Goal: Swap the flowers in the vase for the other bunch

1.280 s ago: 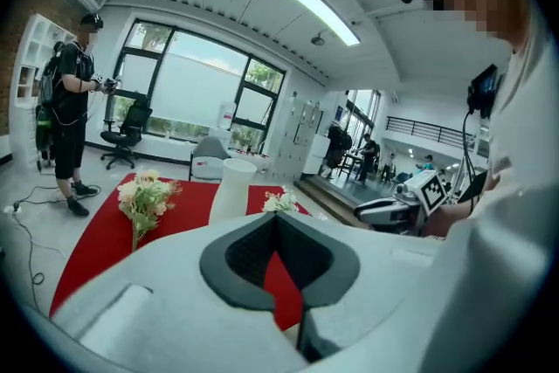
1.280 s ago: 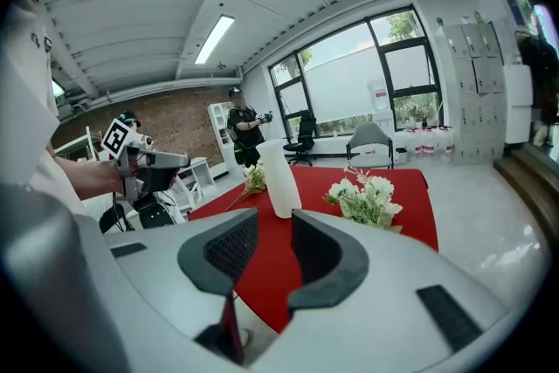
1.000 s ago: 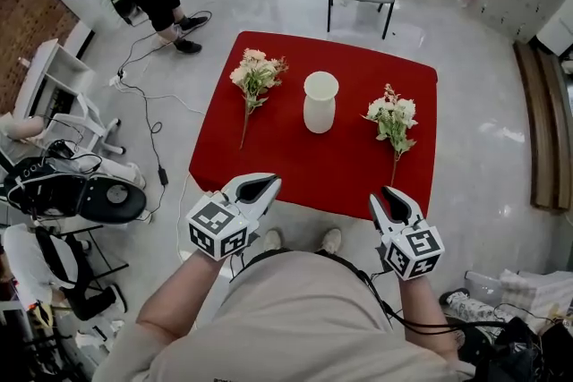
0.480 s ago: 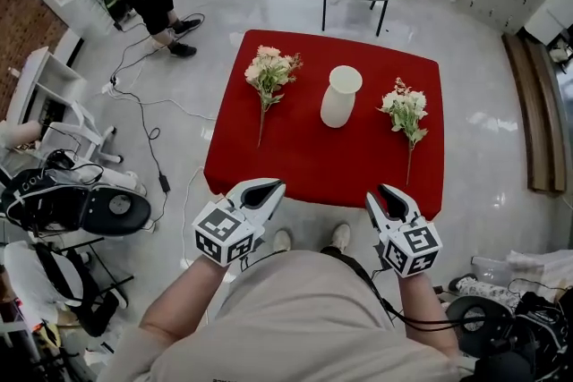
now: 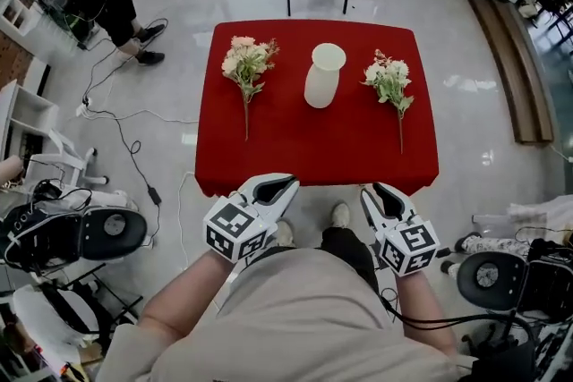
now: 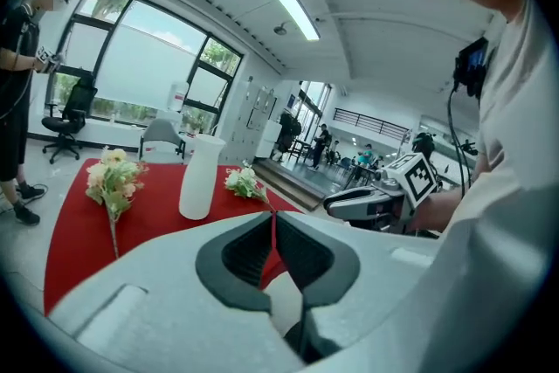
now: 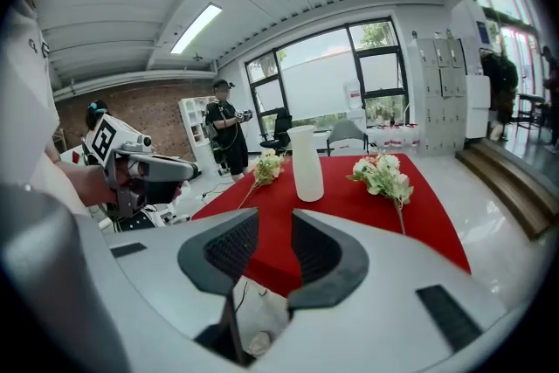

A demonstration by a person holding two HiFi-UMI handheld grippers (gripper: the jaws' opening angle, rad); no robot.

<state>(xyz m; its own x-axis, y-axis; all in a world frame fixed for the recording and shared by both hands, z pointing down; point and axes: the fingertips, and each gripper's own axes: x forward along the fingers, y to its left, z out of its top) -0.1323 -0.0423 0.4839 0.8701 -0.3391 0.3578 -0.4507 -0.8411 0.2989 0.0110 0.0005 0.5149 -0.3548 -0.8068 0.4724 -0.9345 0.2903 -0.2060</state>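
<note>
Below the head camera, a red desk carries a white vase at its middle, upright and apparently empty. One bunch lies flat on either side of it, the left bunch and the right bunch, each apart from the vase with its stem toward the person. Laid out this way, either stem can be picked up from the near edge. The left gripper and right gripper hang just short of that edge, touching nothing, so I judge the swap has not begun.

From the left gripper view, its fingers are pressed together with nothing between them. They point over the desk at the vase, with the left bunch beside it. That bunch is well beyond reach.

From the right gripper view, the fingers stand apart and empty, probably ready for a stem. They are lined up roughly toward the vase, and the right bunch lies just off to the side.
</note>
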